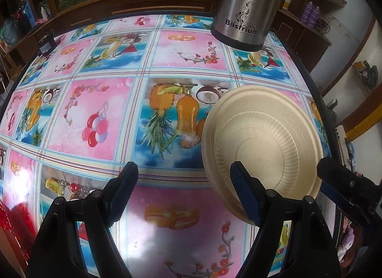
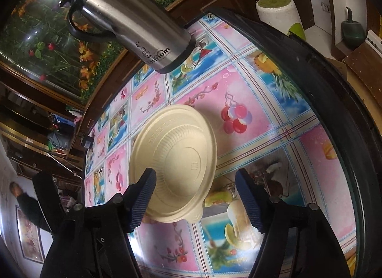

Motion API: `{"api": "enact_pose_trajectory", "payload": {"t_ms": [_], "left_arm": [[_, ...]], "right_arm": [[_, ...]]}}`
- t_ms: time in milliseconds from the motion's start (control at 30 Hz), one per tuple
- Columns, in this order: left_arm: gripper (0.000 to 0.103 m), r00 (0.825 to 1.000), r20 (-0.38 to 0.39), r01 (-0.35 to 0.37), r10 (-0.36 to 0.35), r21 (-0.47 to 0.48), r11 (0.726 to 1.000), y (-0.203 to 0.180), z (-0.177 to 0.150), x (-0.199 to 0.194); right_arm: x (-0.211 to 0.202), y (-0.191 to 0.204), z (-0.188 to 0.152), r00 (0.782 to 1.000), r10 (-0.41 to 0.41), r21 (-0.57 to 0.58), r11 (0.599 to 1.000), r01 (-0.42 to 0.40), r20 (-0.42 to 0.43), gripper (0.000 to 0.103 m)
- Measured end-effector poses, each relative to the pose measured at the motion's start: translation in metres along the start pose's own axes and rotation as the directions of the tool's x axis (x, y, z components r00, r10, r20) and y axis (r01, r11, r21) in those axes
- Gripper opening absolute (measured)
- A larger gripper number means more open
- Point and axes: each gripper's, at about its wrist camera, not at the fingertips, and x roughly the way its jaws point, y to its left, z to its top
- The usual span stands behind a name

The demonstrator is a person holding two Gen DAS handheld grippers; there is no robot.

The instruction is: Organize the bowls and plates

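Note:
A cream plastic plate (image 1: pixel 262 139) with a ribbed inner ring lies on the table with the patterned cloth (image 1: pixel 114 115); it also shows in the right wrist view (image 2: pixel 176 158). My left gripper (image 1: pixel 182 172) is open and empty over the table, its right finger overlapping the plate's near rim. My right gripper (image 2: pixel 195 182) is open, with the plate's near rim between its spread fingers; its left finger overlaps the plate. The right gripper's finger shows in the left wrist view (image 1: pixel 334 170), just right of the plate.
A steel Bestrium thermos jug (image 1: pixel 248 8) stands at the table's far side, also in the right wrist view (image 2: pixel 129 22). The table's dark edge (image 2: pixel 334 101) runs close on the right. A red object (image 1: pixel 12 225) lies at the near left.

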Motion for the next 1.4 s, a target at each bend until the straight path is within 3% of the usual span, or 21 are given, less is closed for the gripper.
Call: {"api": "enact_pose_trajectory", "payload": {"t_ms": [500,700,867,1000,1067,1133,1400], "left_arm": [[0.078,1.000,-0.001,-0.019,0.019,-0.004,1.000,-0.002,-0.002,0.014],[0.066,1.000,0.000,-0.017,0.017,0.011,1.000,-0.004,-0.004,0.016],[0.041,1.000,-0.006,-0.013,0.013,0.046,0.999,-0.009,-0.007,0.016],[0.031,1.000,-0.006,-0.006,0.006,0.058,0.998,-0.010,-0.008,0.014],[0.019,1.000,-0.010,-0.001,0.001,0.068,0.998,-0.011,-0.009,0.012],[0.017,1.000,-0.002,-0.006,0.006,0.073,0.997,-0.011,-0.010,0.009],[0.017,1.000,-0.008,0.010,-0.010,0.070,0.997,-0.004,-0.021,-0.001]], "right_arm": [[0.023,-0.002,0.001,0.998,-0.056,-0.003,0.998,0.056,-0.019,0.046],[0.029,-0.006,0.000,0.997,-0.072,0.004,0.997,0.073,-0.033,0.030],[0.030,-0.004,-0.003,0.997,-0.066,-0.009,0.998,0.066,-0.038,0.024],[0.030,0.000,-0.007,0.998,-0.052,-0.021,0.998,0.051,-0.045,0.018],[0.030,0.001,-0.008,0.998,-0.047,-0.021,0.999,0.046,-0.048,0.018],[0.029,0.005,-0.010,0.998,-0.041,-0.027,0.999,0.039,-0.049,0.012],[0.018,0.009,-0.023,0.998,-0.041,-0.039,0.998,0.039,-0.042,0.011]]}}
